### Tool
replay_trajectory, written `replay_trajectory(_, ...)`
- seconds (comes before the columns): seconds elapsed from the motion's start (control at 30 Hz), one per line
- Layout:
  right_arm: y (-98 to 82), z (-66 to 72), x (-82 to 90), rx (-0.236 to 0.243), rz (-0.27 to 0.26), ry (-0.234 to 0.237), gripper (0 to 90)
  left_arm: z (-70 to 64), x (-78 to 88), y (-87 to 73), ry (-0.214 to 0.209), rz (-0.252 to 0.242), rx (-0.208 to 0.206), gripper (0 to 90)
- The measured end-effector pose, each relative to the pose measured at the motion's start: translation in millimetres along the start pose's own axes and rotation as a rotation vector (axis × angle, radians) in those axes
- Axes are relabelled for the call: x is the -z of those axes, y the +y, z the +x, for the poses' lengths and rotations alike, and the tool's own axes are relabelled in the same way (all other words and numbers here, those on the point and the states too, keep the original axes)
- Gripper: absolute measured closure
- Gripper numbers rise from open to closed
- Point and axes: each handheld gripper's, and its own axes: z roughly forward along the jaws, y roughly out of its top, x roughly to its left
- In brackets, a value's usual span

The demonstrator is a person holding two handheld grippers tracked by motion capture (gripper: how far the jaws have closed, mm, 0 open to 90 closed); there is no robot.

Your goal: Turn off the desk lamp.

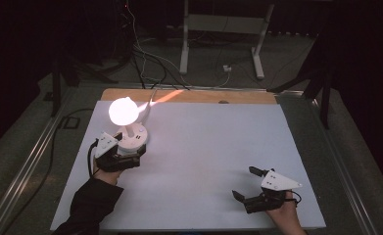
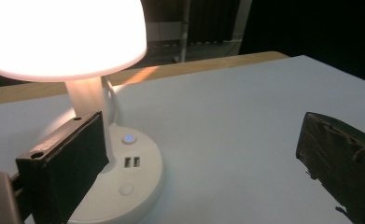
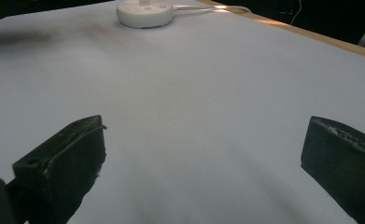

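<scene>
One lit lamp, left claw wide at base

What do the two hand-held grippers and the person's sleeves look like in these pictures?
Both grippers are black, each with a pale grey three-cornered plate on top. The left gripper has a black cable looping beside it; its jaws carry worn, dark padding. The right gripper has two short black jaws with frayed edges. The left sleeve is dark and long.

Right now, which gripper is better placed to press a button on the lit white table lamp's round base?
Left. The left gripper sits open at the lit white table lamp, its buttons just ahead. The right gripper rests open, far across the white table.
</scene>
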Motion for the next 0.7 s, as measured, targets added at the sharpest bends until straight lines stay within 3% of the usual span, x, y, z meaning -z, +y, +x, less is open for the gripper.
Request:
replay_trajectory(0.3, 0.1, 0.0, 0.1, 0.000, -0.001, 0.002, 0.0, 5.9, -13.9, -2.7, 0.085, 0.096, 0.017, 7.7)
replay_trajectory(0.5, 0.0, 0.1, -0.1, 0.000, 0.001, 0.005, 0.0, 9.8, -18.4, -3.6, 0.112, 0.100, 0.036, 17.6)
replay_trajectory(0.7, 0.0, 0.2, -0.3, 0.000, 0.003, 0.007, 0.0, 12.9, -22.9, -7.3, 0.128, 0.121, 0.024, 39.0)
